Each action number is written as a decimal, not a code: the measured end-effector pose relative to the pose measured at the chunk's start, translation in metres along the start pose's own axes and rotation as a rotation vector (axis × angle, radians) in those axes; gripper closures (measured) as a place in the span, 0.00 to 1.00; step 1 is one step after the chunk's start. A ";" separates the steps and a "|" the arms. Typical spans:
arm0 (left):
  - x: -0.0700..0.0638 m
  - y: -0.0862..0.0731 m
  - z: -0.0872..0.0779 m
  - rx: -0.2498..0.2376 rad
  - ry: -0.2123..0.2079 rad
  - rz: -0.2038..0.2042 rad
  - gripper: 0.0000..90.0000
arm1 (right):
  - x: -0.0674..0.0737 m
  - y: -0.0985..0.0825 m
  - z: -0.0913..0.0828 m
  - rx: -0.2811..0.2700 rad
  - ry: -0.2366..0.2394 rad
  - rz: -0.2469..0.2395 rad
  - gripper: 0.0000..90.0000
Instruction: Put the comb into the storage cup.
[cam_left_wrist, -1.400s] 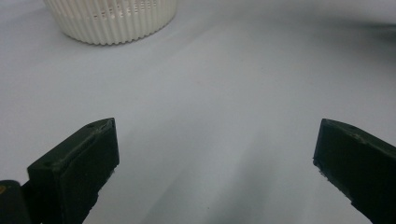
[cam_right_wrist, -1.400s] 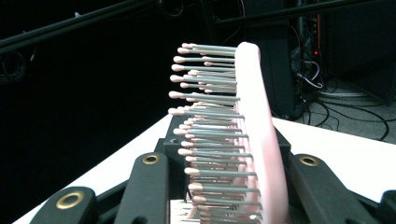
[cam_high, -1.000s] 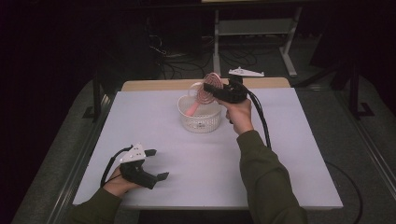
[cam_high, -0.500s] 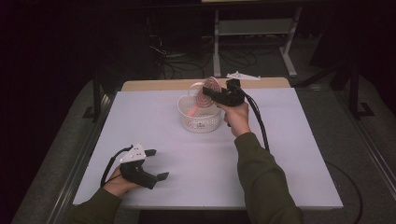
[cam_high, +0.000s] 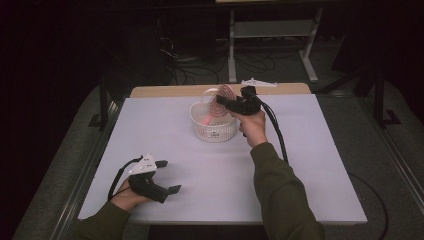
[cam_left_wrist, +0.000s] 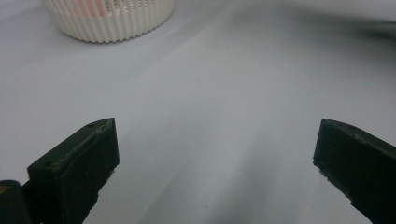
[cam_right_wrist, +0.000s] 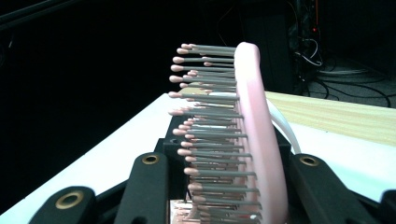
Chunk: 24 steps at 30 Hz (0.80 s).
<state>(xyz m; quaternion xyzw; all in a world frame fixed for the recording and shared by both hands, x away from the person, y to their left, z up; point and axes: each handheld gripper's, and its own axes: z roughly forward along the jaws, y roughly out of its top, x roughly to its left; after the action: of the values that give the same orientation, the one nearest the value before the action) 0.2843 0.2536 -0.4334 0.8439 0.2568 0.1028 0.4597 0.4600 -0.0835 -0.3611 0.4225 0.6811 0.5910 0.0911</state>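
Gripping a pink hairbrush (cam_right_wrist: 254, 135) between its closed jaws, the right gripper (cam_high: 227, 104) held the brush over the white slotted basket (cam_high: 214, 129) at the far middle of the white table (cam_high: 300, 165). Bristles pointed to the left in the right gripper view. The left gripper (cam_high: 167, 185) rested near the table's near left edge, jaws apart and holding nothing.

White table (cam_high: 300, 170) with 1 ribbed white basket (cam_high: 214, 128)
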 end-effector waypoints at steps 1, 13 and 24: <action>0.000 0.000 0.000 0.000 0.000 0.000 0.00 | -0.001 0.000 0.000 0.003 0.001 0.002 0.69; 0.000 0.000 0.001 0.010 -0.004 0.004 0.00 | -0.015 -0.006 -0.008 0.020 -0.036 0.016 0.66; 0.000 -0.001 0.002 0.015 -0.005 0.007 0.00 | -0.021 -0.009 -0.010 0.033 -0.064 0.019 0.64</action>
<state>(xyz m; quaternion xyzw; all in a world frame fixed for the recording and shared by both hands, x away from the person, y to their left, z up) 0.2845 0.2522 -0.4351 0.8484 0.2536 0.1006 0.4537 0.4627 -0.1050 -0.3742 0.4489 0.6835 0.5669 0.1003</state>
